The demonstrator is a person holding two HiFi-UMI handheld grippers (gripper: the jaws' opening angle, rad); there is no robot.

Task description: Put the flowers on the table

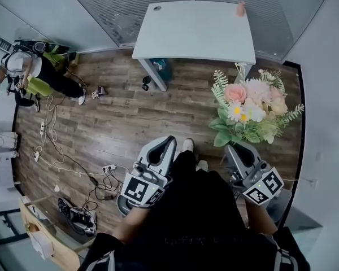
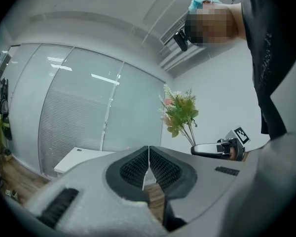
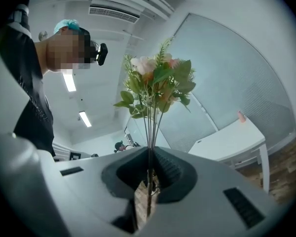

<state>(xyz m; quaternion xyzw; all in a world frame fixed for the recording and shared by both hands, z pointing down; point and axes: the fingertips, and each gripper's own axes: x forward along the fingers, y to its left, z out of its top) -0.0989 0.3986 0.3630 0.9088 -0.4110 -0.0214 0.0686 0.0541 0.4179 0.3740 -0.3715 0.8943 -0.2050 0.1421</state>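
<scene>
A bunch of pink, white and cream flowers with green leaves stands up from my right gripper, which is shut on the thin stems. The blooms rise above the closed jaws in the right gripper view, and the bunch also shows to the right in the left gripper view. My left gripper is shut with nothing in it, held beside my body. The white table stands ahead by the glass wall, well beyond both grippers.
A small pink object stands on the table's far right corner. Cables and a power strip lie on the wooden floor at the left. A person crouches at the far left. A wooden shelf is at the bottom left.
</scene>
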